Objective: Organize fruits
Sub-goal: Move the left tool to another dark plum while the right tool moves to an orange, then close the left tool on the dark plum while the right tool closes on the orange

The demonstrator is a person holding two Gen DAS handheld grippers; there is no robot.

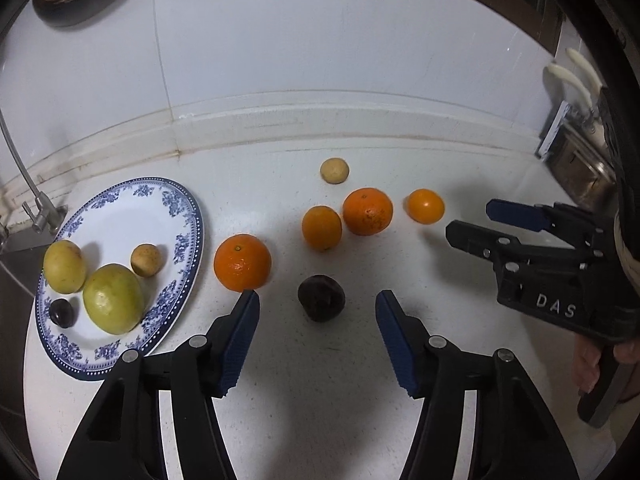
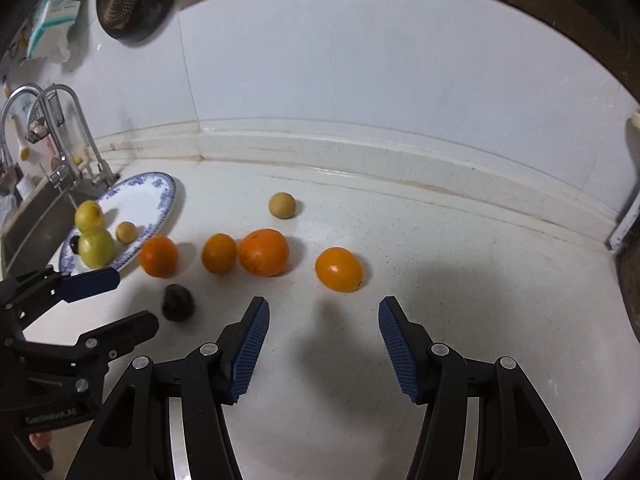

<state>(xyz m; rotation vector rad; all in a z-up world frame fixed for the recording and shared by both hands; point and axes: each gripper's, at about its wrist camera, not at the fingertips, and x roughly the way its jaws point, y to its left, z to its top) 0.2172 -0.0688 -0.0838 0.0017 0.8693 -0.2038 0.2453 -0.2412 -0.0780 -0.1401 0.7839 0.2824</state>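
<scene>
White counter (image 1: 320, 380) has a blue-patterned plate (image 1: 120, 216) on the left by the sink, four oranges (image 1: 367, 211) strung out across the middle, a small tan fruit (image 1: 334, 170) behind them and a dark fruit (image 1: 321, 298) out front.

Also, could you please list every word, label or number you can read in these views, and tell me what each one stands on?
"DAS": raised letters on the black body of the right gripper, seen in the left wrist view.
Embossed lettering on the body of the left gripper, seen in the right wrist view: too blurred to read.
Print on the blue-and-white packet hanging by the wall: too small to read.
Nothing legible on the plate or the fruits.
</scene>
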